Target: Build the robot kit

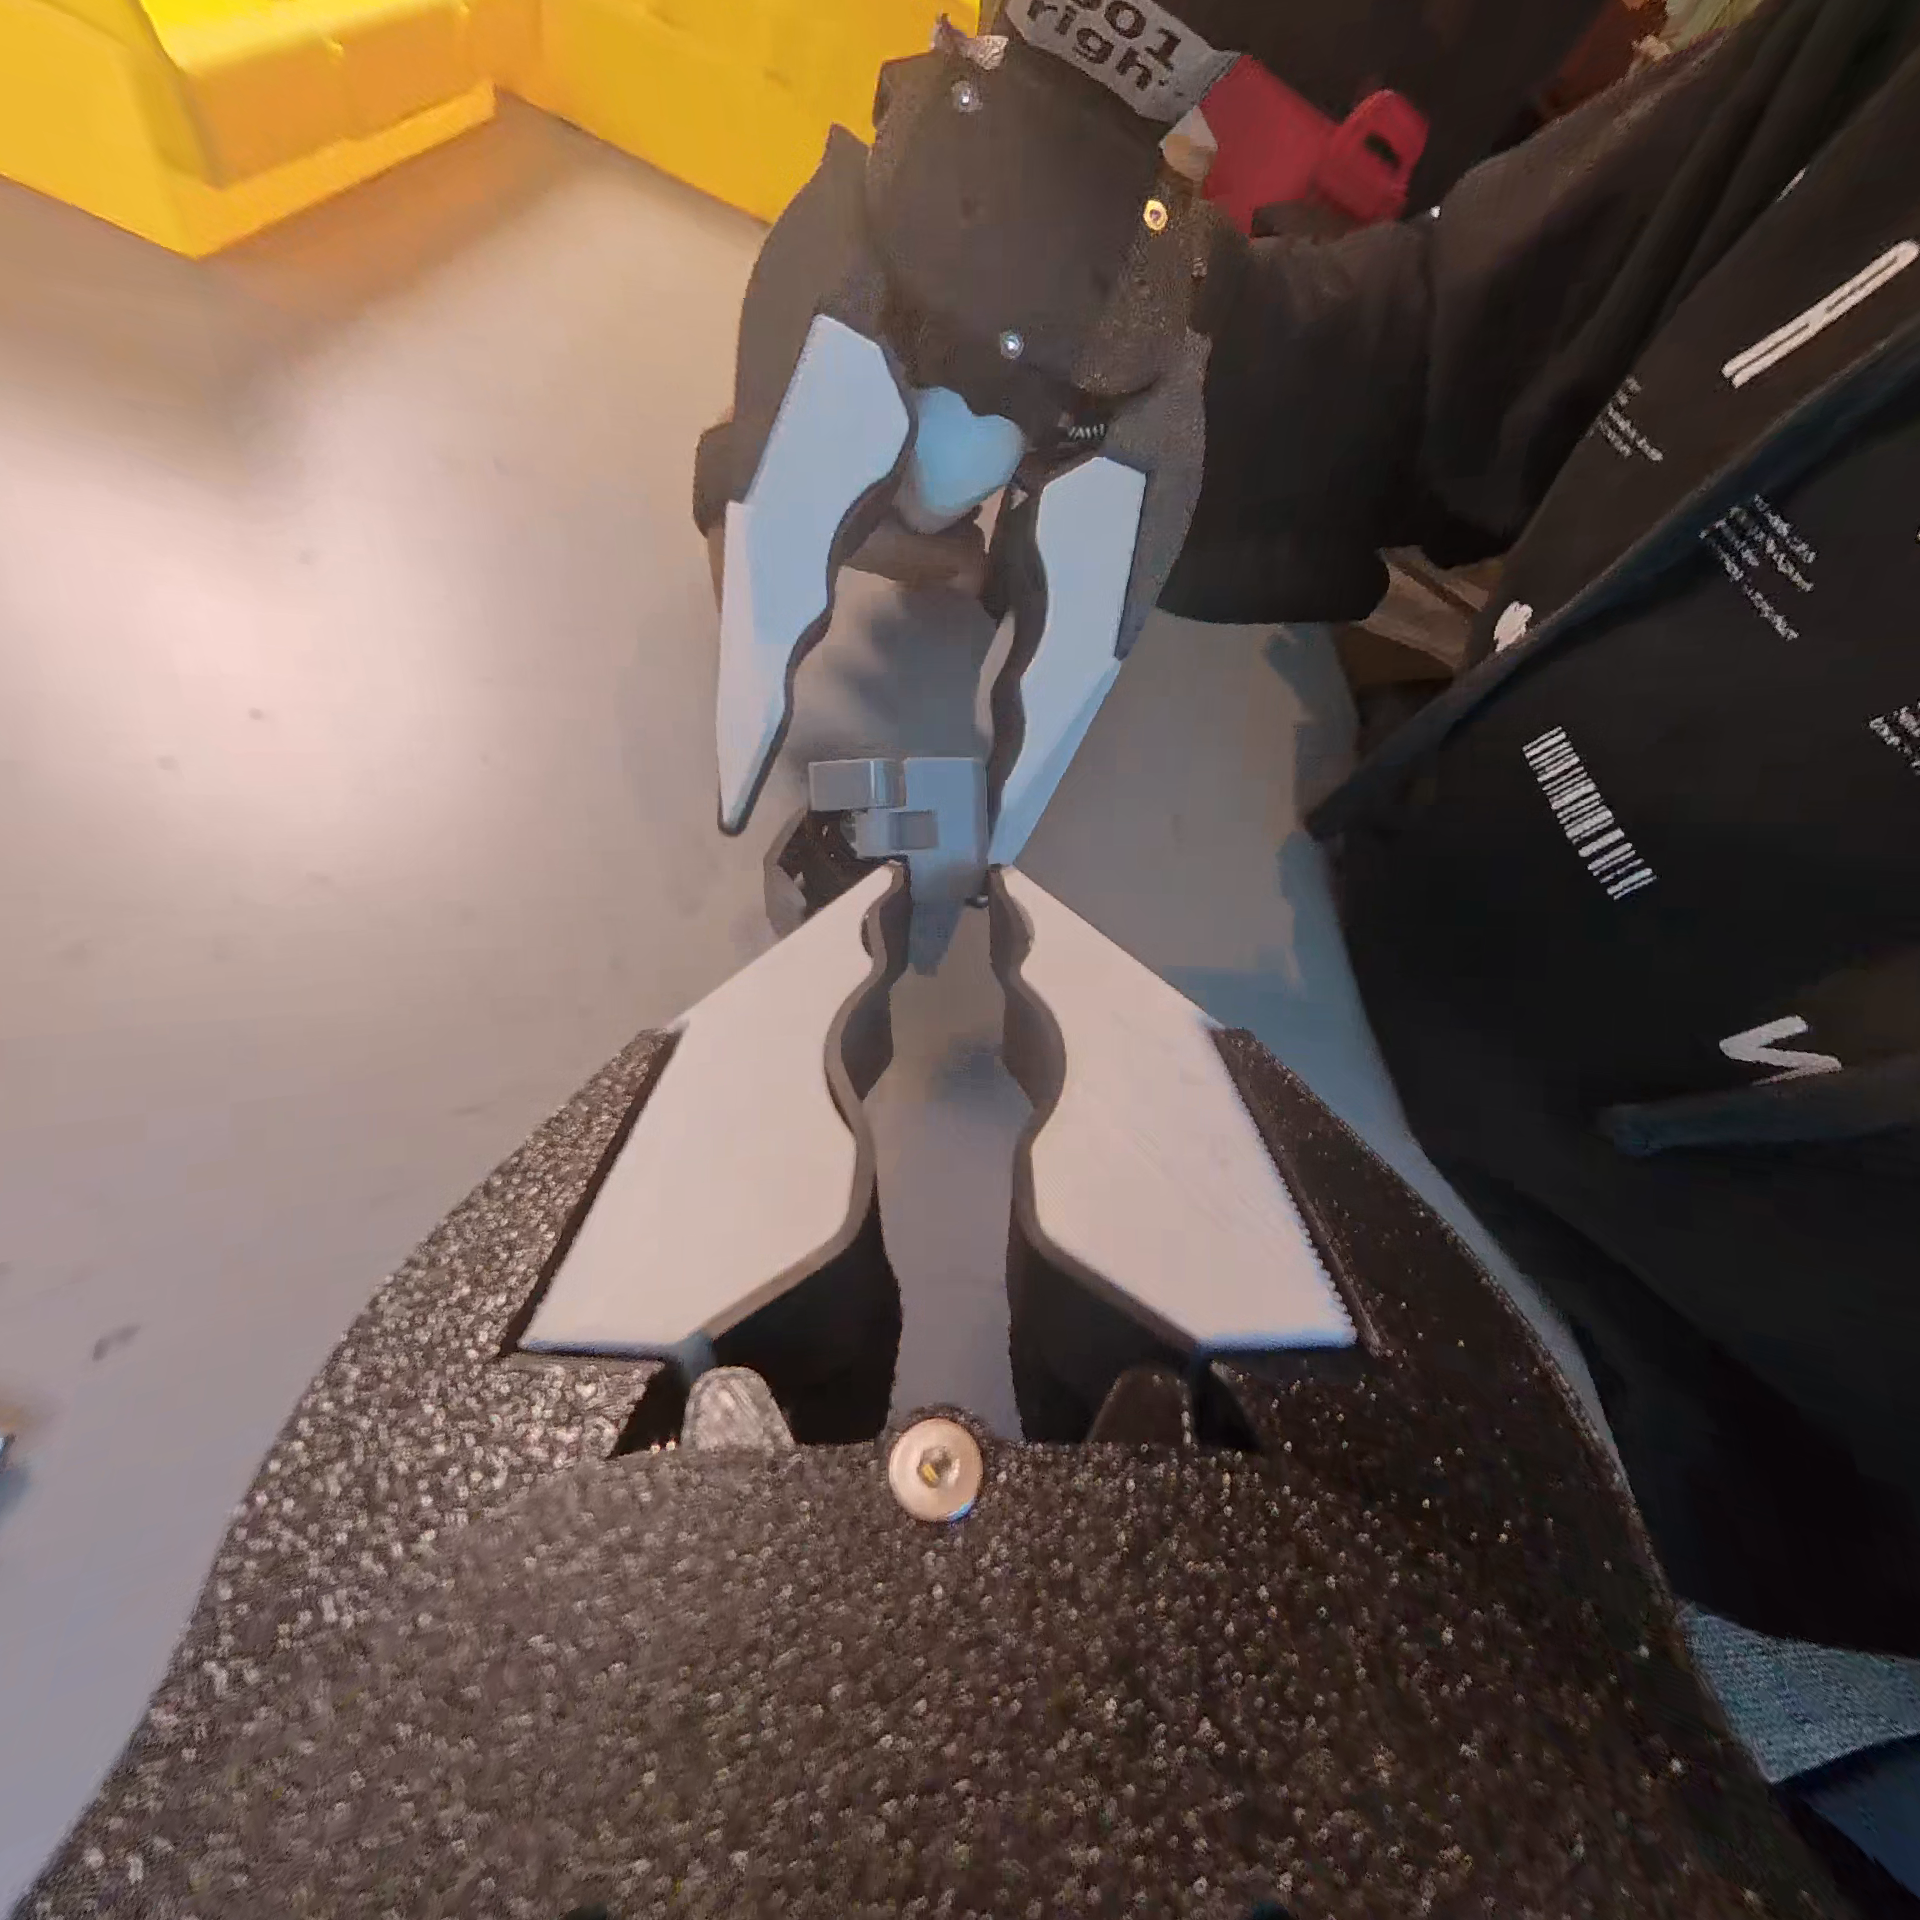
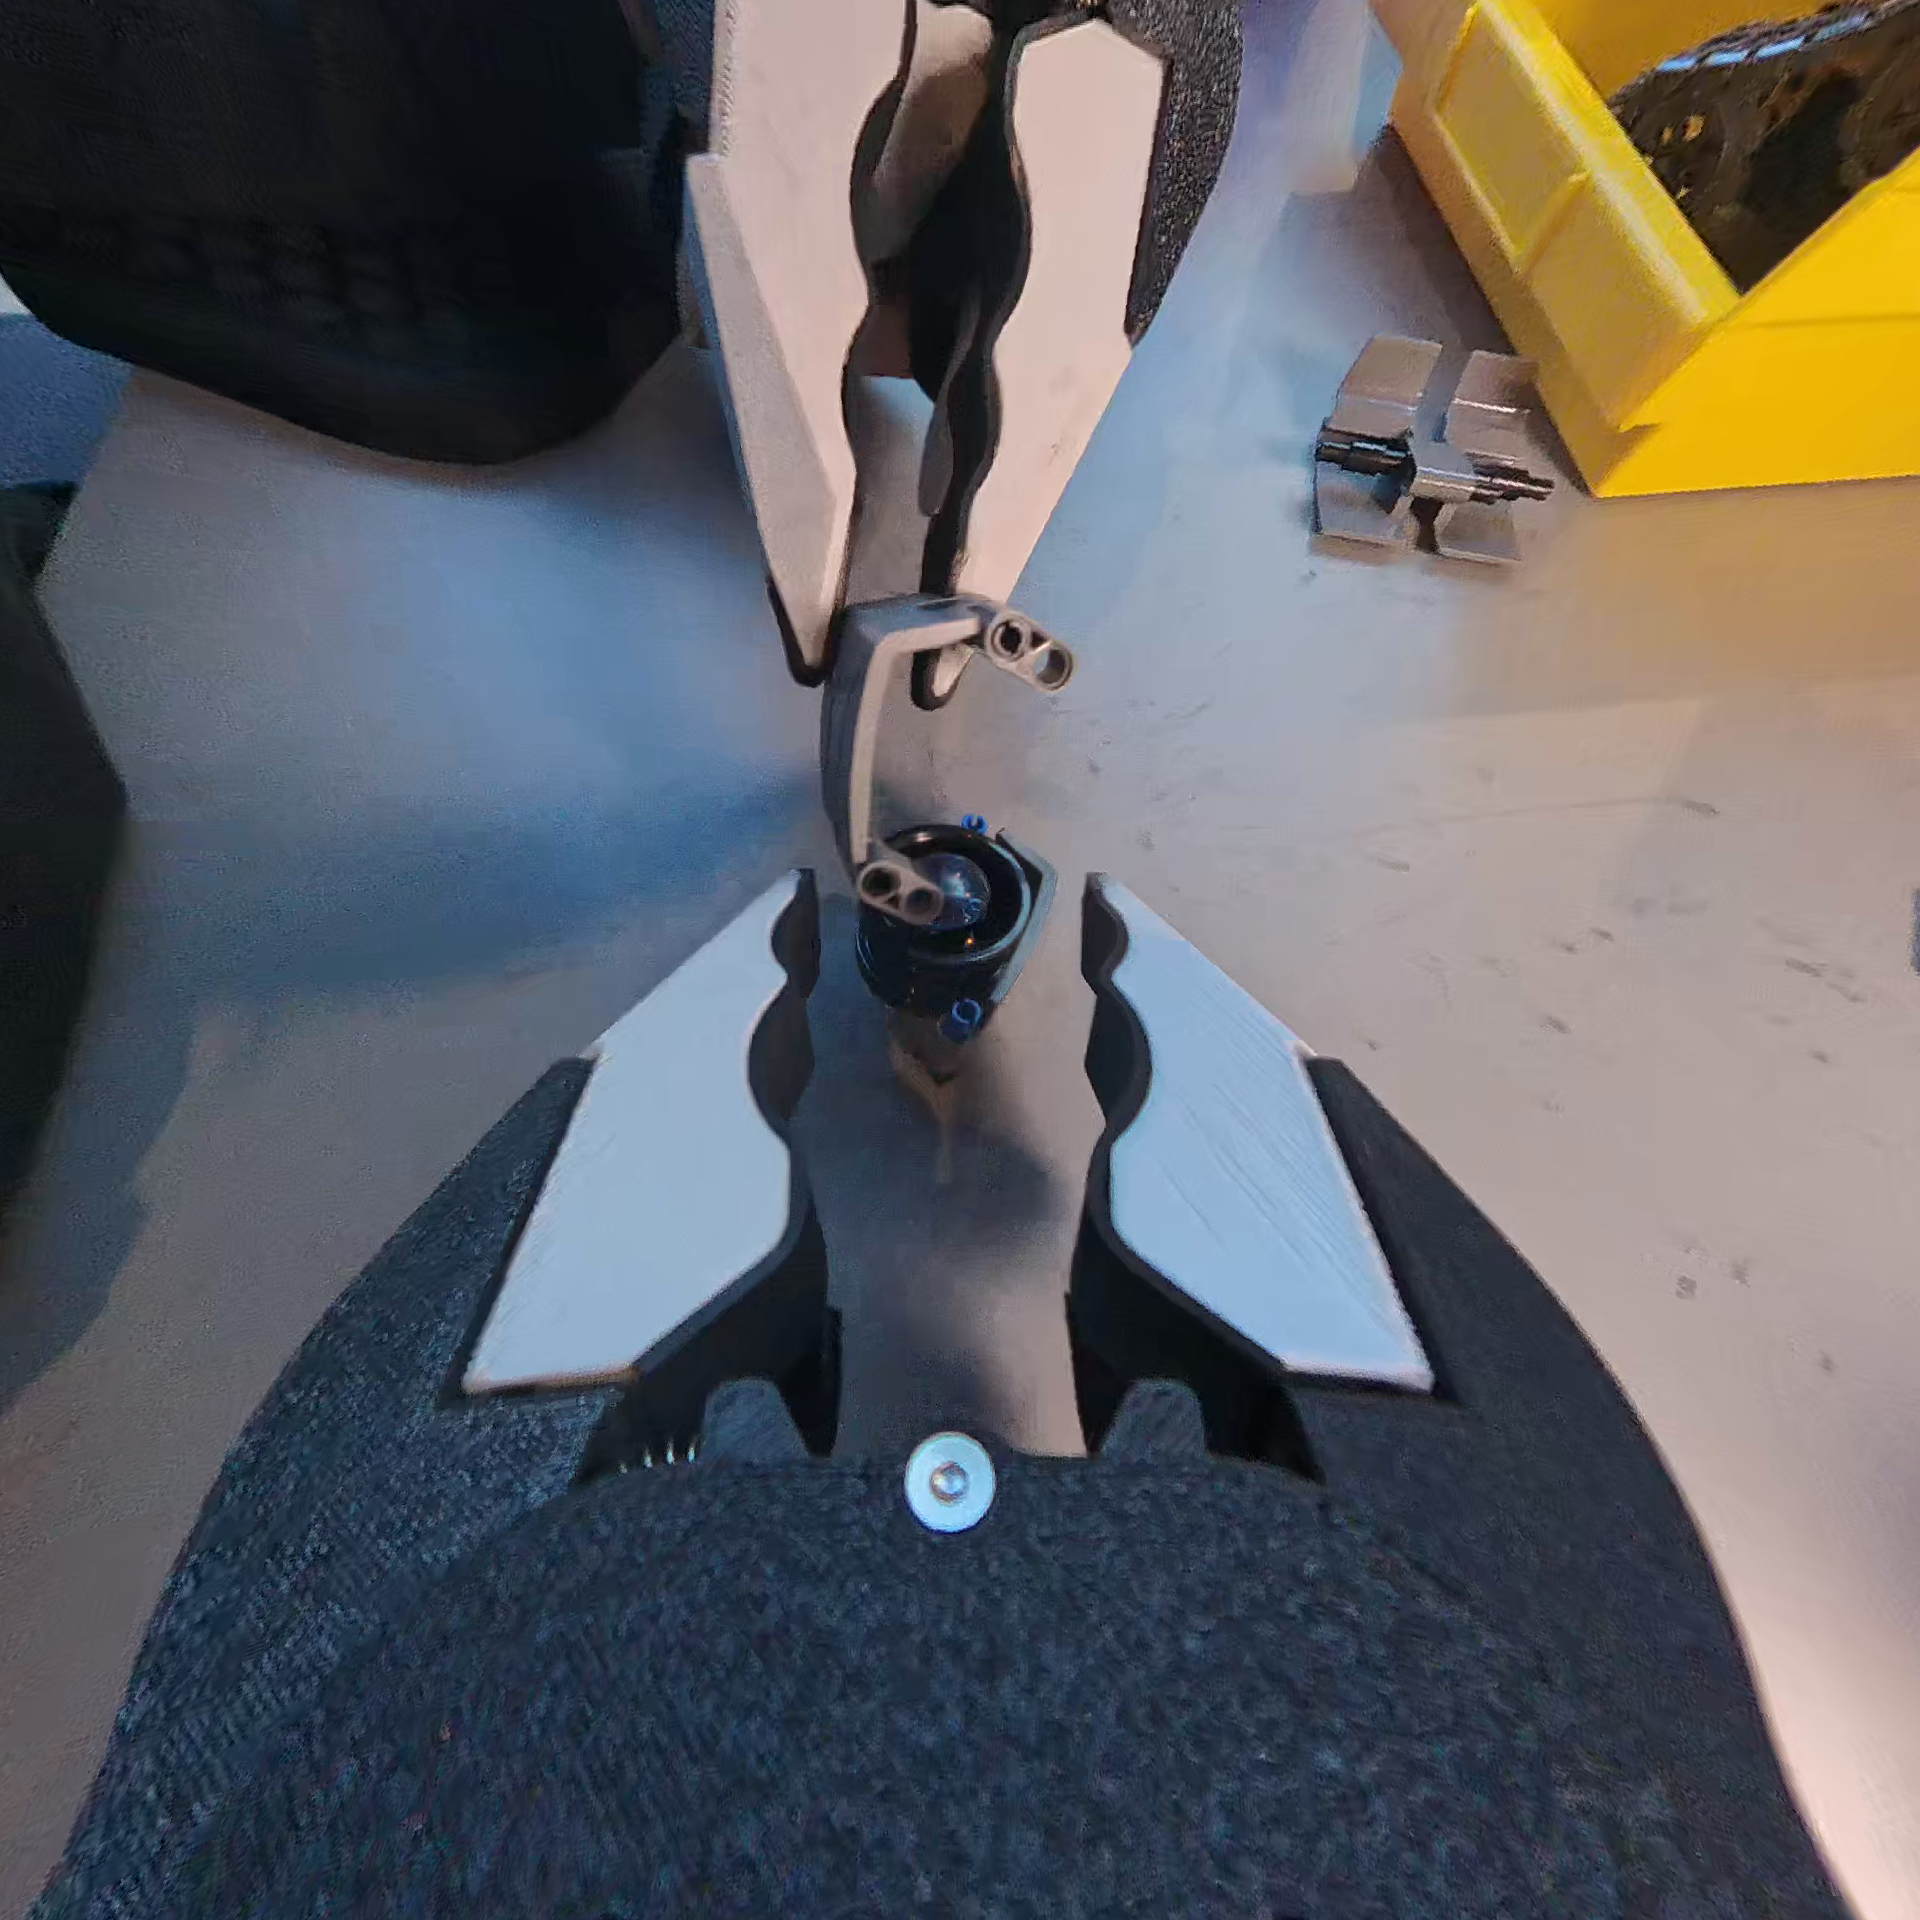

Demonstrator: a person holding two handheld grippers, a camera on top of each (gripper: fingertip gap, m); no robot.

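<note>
Holding one end of a small grey plastic bracket [image 1: 928,844], the left gripper [image 1: 940,878] has its two pale grey fingers [image 1: 727,1132] pinched almost together at the tips, with the piece squeezed between them. In the right wrist view the same grey bracket [image 2: 868,717] shows its shape better: it is a thin curved arm, bent like a hook, with a little flat tab at each end, and each tab has two round holes. The top end sits in the left gripper [image 2: 888,634], which reaches in from above. The bottom end hangs in the air just in front of the right gripper [image 2: 945,894], right over a small round black part with a shiny lens [image 2: 951,930] and tiny blue bits on it. I cannot tell if the bracket touches that black part. The right gripper's white fingers [image 2: 665,1164] stand well apart, and nothing is squeezed between them. In the left wrist view the right gripper [image 1: 873,821] points down at the bracket from above, held by a hand in a black glove [image 1: 1288,416]. Everything is above a smooth grey table [image 2: 1455,831]. A silver metal block with a black rod [image 2: 1429,457] lies on the table, just beside a yellow plastic bin [image 2: 1621,312].
</note>
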